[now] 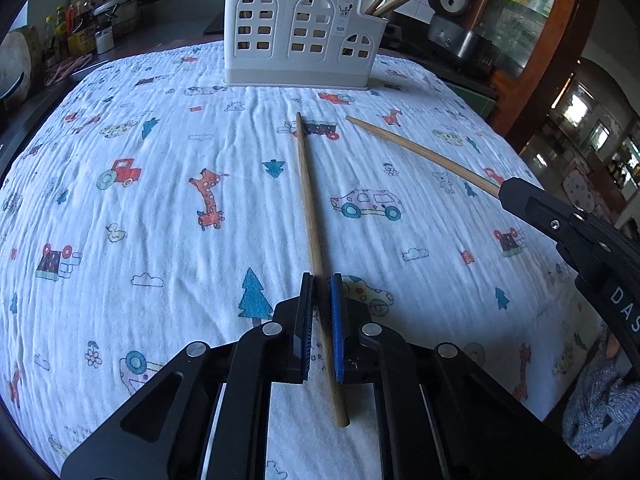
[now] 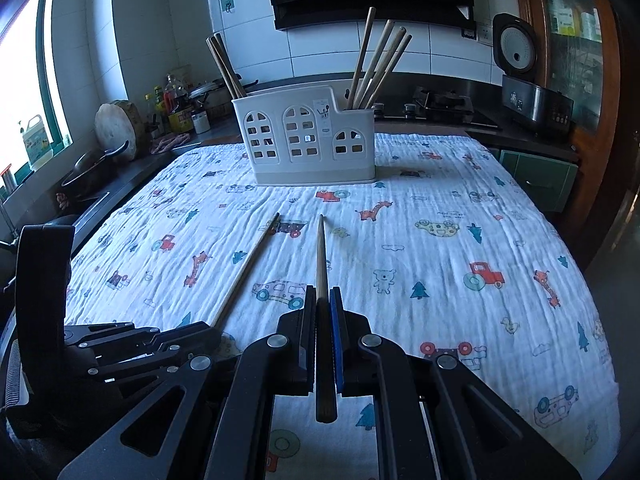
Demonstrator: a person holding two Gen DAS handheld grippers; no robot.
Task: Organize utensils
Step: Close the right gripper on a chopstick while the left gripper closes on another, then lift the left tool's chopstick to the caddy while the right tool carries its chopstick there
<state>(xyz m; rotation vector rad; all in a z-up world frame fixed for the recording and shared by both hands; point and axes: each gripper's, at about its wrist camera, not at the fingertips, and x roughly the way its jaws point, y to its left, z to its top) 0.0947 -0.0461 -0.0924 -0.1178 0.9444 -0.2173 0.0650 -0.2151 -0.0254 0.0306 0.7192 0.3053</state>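
Chopsticks: 1 (image 1: 312,216) between left tongs (image 1: 320,320), 1 (image 2: 321,264) gripped by right tongs (image 2: 322,320).

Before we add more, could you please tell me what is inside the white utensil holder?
The white utensil holder has wooden chopsticks standing in its low right compartment and darker ones at its left end. Its walls hide their lower ends and the bottom.

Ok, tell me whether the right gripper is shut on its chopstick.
Shut. The right gripper has both pads pressed against the chopstick, which runs straight out between them with no visible gap.
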